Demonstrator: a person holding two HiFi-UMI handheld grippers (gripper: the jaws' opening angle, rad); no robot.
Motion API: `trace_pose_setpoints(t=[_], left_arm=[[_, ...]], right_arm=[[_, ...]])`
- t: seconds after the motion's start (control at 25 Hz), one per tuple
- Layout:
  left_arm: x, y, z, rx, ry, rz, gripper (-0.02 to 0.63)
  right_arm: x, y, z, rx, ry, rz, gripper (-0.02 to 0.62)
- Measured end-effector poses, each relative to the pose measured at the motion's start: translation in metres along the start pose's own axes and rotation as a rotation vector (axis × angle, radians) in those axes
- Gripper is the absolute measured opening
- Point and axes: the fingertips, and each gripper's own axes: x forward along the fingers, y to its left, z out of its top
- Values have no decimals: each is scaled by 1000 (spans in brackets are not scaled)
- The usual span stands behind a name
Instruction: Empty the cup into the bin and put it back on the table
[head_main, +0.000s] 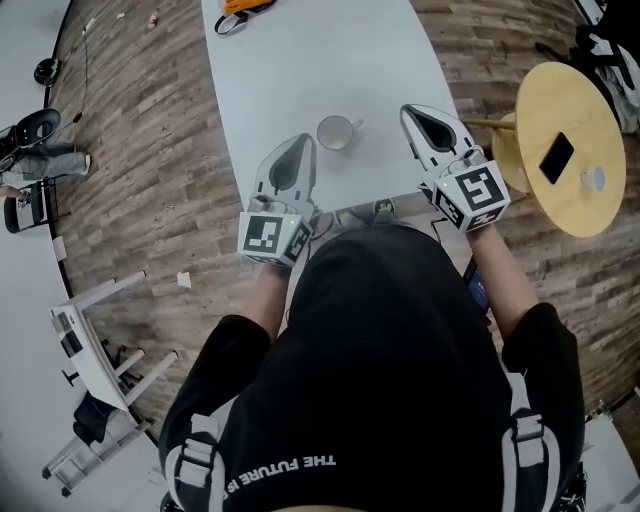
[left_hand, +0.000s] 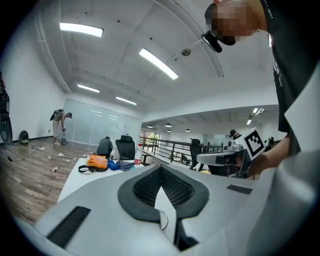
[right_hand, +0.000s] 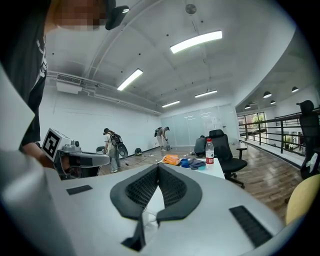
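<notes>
A pale cup (head_main: 337, 132) with a small handle stands upright on the white table (head_main: 300, 60), near its front edge. My left gripper (head_main: 303, 141) hovers just left of the cup, jaws shut with nothing in them. My right gripper (head_main: 411, 111) hovers to the cup's right, also shut and empty. In the left gripper view the black pads (left_hand: 145, 190) meet over the table top, and the right gripper (left_hand: 225, 159) shows beyond them. In the right gripper view the pads (right_hand: 172, 189) also meet. No bin shows in any view.
An orange bag (head_main: 245, 6) and a water bottle (right_hand: 209, 152) lie at the table's far end. A round yellow side table (head_main: 580, 190) with a phone (head_main: 556, 157) stands at the right, a white rack (head_main: 100, 340) at the left. People work in the background.
</notes>
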Motion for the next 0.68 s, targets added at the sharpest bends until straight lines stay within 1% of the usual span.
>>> trace_pose_setpoints(t=[0.2,0.68], left_arm=[[-1,4,-3,23,14,-4,21],[3,5,-1,0,14,2,21]], right_arm=[[6,-2,2,-7,-1,0,15],[10,-1,-3,-9,23,4,17]])
